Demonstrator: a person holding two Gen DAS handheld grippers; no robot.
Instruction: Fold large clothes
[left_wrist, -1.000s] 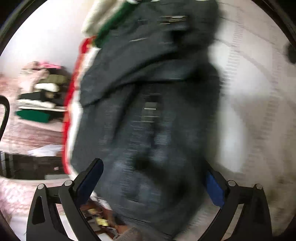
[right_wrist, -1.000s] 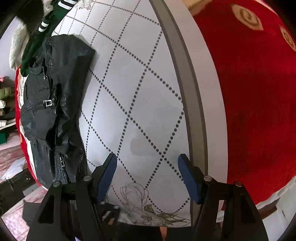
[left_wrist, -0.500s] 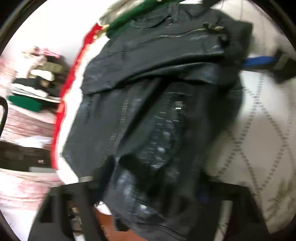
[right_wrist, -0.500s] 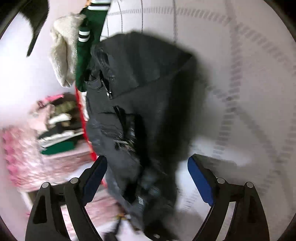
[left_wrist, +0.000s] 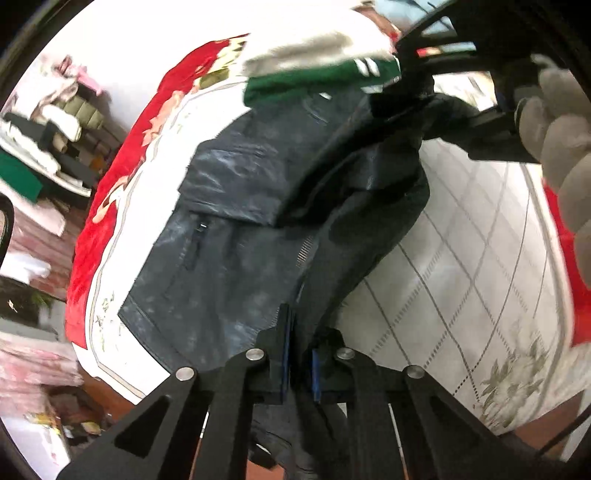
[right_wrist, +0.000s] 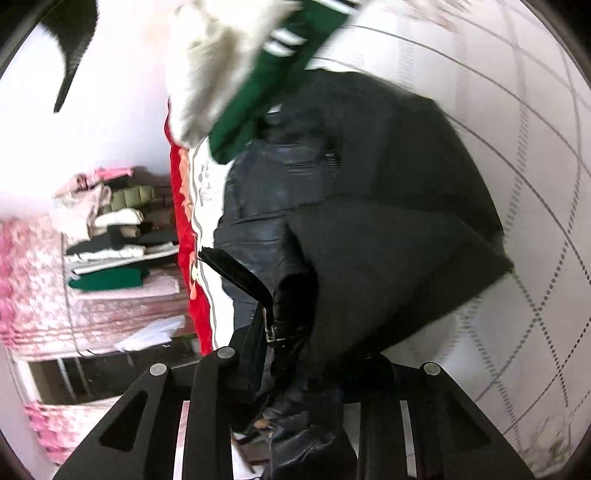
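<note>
A white quilt (left_wrist: 461, 266) with a dotted diamond pattern covers the bed, bordered by a red blanket (left_wrist: 110, 206) along the left edge, beyond which shelves of folded clothes (right_wrist: 107, 236) stand against the wall. The black leather jacket (left_wrist: 236, 236) lies across the left part of the quilt, its near hem reaching almost to the quilt's left border and its far end tucked against a green striped garment (left_wrist: 317, 77) and a white fleecy one (left_wrist: 314, 48). To the jacket's right the quilt lies bare all the way to its floral corner (the widest open stretch in view). The left claw (left_wrist: 297, 354) is pressed together on the jacket's near edge beside the zipper, blue pads nearly meeting with the leather between them. In the right wrist view the right claw (right_wrist: 295, 387) pinches a bunched fold of the jacket (right_wrist: 369, 221) next to a buckled strap (right_wrist: 271, 332), the material lifted and draped over its fingers, so the pads are hidden. A gloved hand (left_wrist: 557, 147) grips that claw's handle at the upper right of the left view.
</note>
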